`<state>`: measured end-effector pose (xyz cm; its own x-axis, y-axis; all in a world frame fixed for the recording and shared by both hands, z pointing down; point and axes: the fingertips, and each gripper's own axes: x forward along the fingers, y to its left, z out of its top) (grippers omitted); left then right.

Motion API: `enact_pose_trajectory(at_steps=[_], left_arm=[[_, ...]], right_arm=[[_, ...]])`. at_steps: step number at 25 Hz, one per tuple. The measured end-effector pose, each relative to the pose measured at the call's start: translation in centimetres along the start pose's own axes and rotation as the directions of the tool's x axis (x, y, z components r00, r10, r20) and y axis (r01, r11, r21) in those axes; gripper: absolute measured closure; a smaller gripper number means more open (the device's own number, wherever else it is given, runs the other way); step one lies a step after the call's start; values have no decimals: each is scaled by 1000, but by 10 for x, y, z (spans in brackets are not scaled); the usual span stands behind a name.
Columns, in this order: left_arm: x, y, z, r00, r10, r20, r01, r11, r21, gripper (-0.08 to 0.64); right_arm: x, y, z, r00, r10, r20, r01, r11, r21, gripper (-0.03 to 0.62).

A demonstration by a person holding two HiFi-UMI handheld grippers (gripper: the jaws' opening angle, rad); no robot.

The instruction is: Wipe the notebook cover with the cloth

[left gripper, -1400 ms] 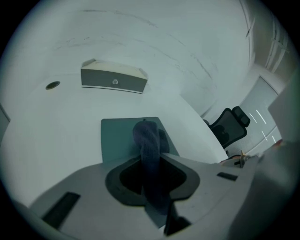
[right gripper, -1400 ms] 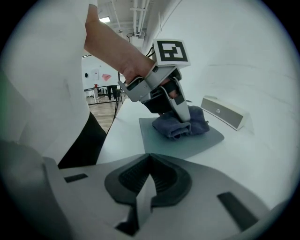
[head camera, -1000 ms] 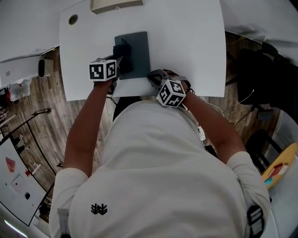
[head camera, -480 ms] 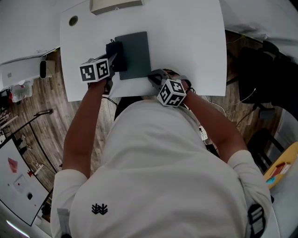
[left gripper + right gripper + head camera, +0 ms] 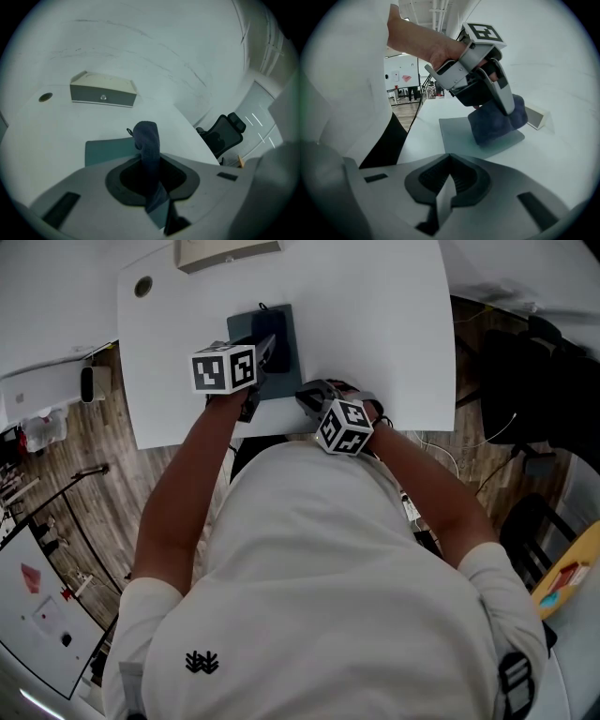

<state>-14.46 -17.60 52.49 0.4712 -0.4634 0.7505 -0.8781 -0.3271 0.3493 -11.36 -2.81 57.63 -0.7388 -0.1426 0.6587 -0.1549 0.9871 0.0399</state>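
Note:
A grey-green notebook (image 5: 239,329) lies flat on the white table (image 5: 375,324). My left gripper (image 5: 272,351) is over its cover, shut on a dark blue cloth (image 5: 277,357) that rests on the cover. In the left gripper view the cloth (image 5: 146,138) sticks up out of the jaws, with the notebook (image 5: 105,151) beneath. The right gripper view shows the cloth (image 5: 497,122) pressed on the notebook (image 5: 461,136) under the left gripper (image 5: 506,105). My right gripper (image 5: 307,395) is shut and empty, just short of the notebook's near right corner.
A shallow beige box (image 5: 228,251) stands at the table's far edge, also seen ahead of the left gripper as the box (image 5: 103,91). A round cable hole (image 5: 142,284) is at the far left corner. An office chair (image 5: 225,133) stands beyond the table's right side.
My left gripper has swept the cloth from the notebook's left edge rightward across the cover. The right gripper has stayed where it was.

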Motion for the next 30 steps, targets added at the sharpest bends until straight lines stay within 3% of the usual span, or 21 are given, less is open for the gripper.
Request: enact_pose_trajectory(at_steps=[10, 30], left_arm=[[33, -12, 0, 999, 1, -46, -1, 1000, -7, 491], [-8, 80, -24, 985, 154, -73, -155, 988, -8, 491]], right_arm=[[-2, 1, 1, 1000, 11, 0, -11, 1000, 18, 584], [-3, 2, -1, 1000, 13, 1, -13, 1000, 16, 584]])
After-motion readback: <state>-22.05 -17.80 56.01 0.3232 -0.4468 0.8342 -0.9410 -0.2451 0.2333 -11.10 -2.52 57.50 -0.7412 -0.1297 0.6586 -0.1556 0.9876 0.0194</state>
